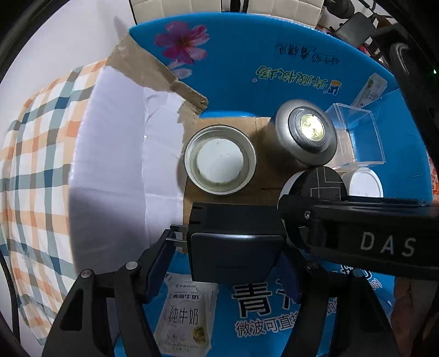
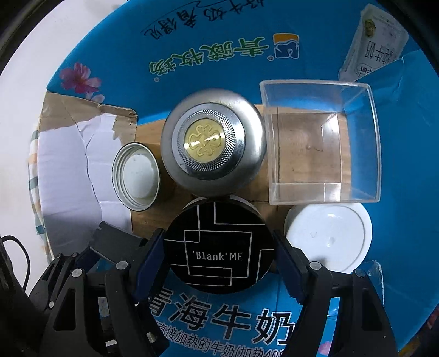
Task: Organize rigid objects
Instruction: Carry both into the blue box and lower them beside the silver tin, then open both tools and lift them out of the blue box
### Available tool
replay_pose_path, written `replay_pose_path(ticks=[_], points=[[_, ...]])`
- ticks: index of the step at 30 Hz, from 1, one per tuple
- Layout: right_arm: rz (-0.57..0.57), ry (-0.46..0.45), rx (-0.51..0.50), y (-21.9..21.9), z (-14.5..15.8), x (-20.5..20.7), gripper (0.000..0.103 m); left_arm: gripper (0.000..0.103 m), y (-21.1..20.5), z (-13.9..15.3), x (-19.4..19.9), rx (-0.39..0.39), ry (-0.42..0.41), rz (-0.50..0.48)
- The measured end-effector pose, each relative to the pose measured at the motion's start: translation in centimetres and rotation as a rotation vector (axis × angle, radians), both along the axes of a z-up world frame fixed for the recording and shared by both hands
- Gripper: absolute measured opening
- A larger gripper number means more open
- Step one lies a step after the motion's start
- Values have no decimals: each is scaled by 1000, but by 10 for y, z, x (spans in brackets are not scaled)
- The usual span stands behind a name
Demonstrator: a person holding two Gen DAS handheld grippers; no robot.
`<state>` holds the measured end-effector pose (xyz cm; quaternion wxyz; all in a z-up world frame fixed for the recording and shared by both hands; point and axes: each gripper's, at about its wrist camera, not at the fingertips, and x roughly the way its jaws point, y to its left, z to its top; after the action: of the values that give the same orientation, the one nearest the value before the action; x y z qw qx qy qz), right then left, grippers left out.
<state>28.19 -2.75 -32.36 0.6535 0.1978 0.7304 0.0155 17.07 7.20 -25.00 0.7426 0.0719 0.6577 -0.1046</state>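
Both grippers hang over an open blue milk carton box [image 1: 288, 63]. My left gripper [image 1: 233, 250] is shut on a black charger plug [image 1: 236, 247], held above the box's near wall. My right gripper [image 2: 219, 255] is shut on a round black 'Blank ME' case [image 2: 219, 247], low inside the box [image 2: 406, 192]; the case [image 1: 325, 181] and the right gripper's arm [image 1: 370, 236] also show in the left wrist view. On the box floor stand a silver round tin with a gold emblem [image 2: 211, 142] [image 1: 307, 131], a metal lid lying open side up [image 2: 135, 177] [image 1: 219, 159], a clear square plastic box [image 2: 323, 145] [image 1: 356, 137] and a white round lid [image 2: 329, 236] [image 1: 365, 184].
A torn cardboard flap [image 1: 153, 68] and a white inner wall [image 1: 123, 164] line the box's left side. A plaid cloth [image 1: 35, 164] lies outside it to the left. Dark equipment [image 1: 356, 24] stands beyond the box's far wall.
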Motion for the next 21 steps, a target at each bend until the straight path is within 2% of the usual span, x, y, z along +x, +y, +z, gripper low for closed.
replay_pose_path(ticks=[12, 18, 21], points=[[43, 65, -30, 9, -12, 19, 78, 69, 8, -16, 8, -56, 82, 33], [59, 107, -19, 8, -13, 10, 79, 70, 15, -20, 8, -70, 137, 40], [65, 117, -2, 9, -15, -1, 82, 70, 18, -18, 7, -72, 137, 44]])
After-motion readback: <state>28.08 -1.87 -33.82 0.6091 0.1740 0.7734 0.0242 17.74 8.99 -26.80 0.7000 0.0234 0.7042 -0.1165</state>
